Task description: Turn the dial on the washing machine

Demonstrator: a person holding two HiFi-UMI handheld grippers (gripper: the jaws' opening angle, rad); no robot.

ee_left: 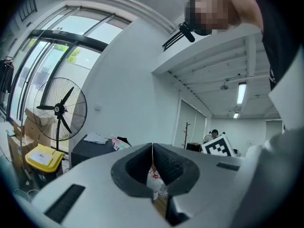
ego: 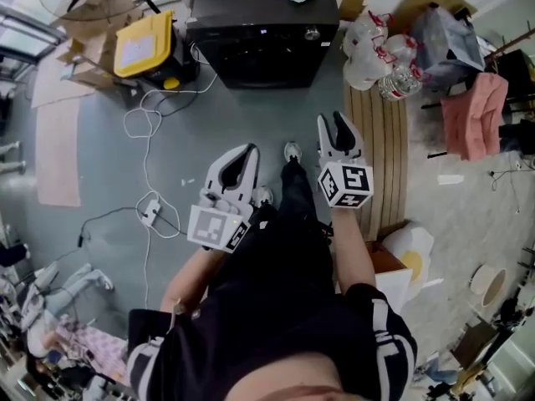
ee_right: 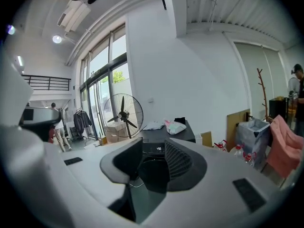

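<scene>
Just the approach so far: black front-loading washing machine (ego: 263,48) well ahead, small silver dial (ego: 312,33) untouched. Right tool (ego: 333,121) is spread and empty, left tool (ego: 249,150) pressed together. Next up, I'd guess: get the right one around that dial.

Bright white room, grey floor (ego: 251,115).
Tall windows (ee_right: 102,80) behind a standing fan (ee_right: 122,114); coat stand (ee_right: 263,87) by the white wall (ee_right: 204,80).

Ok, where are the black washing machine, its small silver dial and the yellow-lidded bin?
black washing machine (ego: 261,57), head view, on its dark front door.
small silver dial (ego: 312,33), head view, on the knob at the panel's right end.
yellow-lidded bin (ego: 144,44), head view, middle of the lid.
</scene>
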